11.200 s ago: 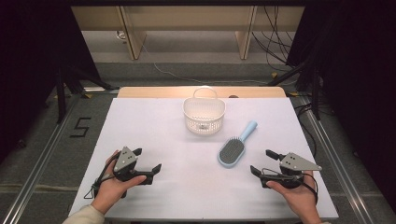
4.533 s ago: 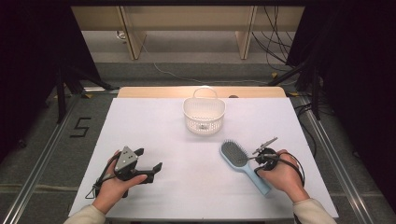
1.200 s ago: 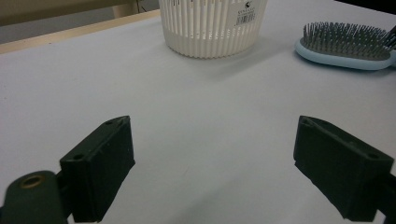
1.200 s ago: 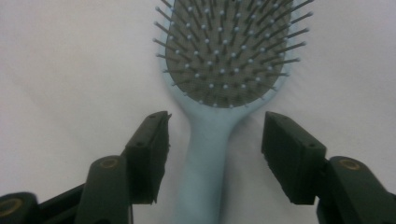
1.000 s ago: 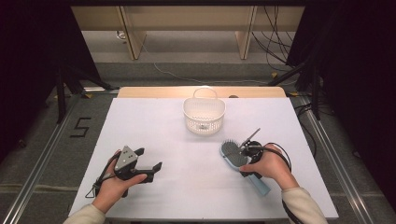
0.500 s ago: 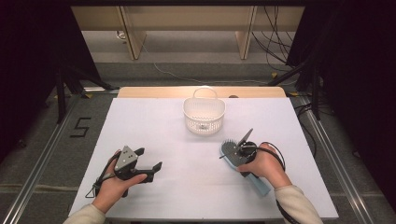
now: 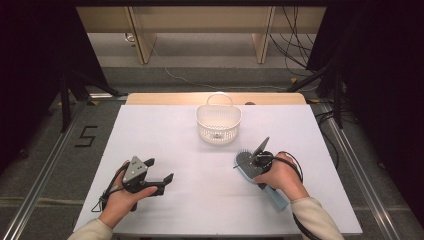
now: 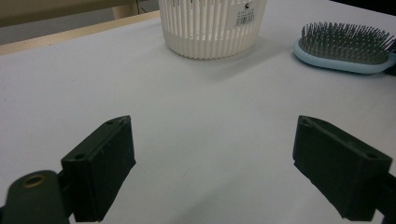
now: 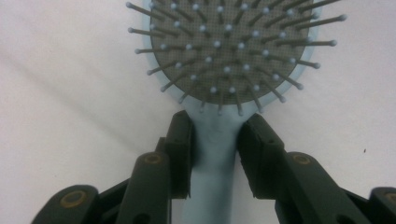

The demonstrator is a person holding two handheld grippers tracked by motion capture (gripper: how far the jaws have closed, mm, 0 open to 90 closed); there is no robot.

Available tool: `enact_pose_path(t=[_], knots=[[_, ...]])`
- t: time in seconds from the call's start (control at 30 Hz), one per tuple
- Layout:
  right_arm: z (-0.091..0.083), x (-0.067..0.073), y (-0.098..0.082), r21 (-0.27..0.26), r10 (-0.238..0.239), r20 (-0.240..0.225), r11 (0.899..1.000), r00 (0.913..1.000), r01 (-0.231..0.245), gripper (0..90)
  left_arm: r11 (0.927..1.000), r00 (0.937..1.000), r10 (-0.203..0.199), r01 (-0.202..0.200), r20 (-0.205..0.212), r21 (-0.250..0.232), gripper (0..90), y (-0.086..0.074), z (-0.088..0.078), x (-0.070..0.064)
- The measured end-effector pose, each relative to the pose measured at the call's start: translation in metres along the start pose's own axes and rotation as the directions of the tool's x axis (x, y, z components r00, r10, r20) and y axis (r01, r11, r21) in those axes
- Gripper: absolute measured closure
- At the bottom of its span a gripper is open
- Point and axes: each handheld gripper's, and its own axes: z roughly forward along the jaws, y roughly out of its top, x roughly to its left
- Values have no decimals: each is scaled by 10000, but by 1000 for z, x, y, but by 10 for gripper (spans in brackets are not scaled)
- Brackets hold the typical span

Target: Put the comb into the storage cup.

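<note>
Right hand-held gripper, jaws just closing, apparently pinches the brush neck; its handle runs back between them, basket ahead-left.

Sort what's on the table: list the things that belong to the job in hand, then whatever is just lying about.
In the job:
- hairbrush, its neck between the jaws of the right gripper, which have just been closing
- white basket, the likely destination

Lying about:
- left gripper, open, idle on the table

Black two-jaw grippers — grey three-cornered plates, trailing black cables — beige sleeves.
</note>
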Motion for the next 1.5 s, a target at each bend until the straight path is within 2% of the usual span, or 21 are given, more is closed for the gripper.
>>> enact_pose_path(t=[0.5, 0.6, 1.27, 1.5], knots=[[0, -2, -1, -56, 157, -63, 9999, 9999, -157, 700, 10000, 10000, 26, -26, 7, -11, 123, 0, 0, 0], [-1, -3, -1, -73, 324, -133, 9994, 9994, -325, 704, 10000, 10000, 34, -34, 10, -5, 123, 0, 0, 0], [-3, -9, -9, -532, 697, -678, 9959, 9953, -734, 709, 10000, 10000, 25, -25, 13, -18, 123, 0, -1, 0], [-8, -11, -11, -880, 746, -685, 9929, 9949, -805, 709, 10000, 10000, 17, -17, 2, -32, 123, 0, -1, 0]])
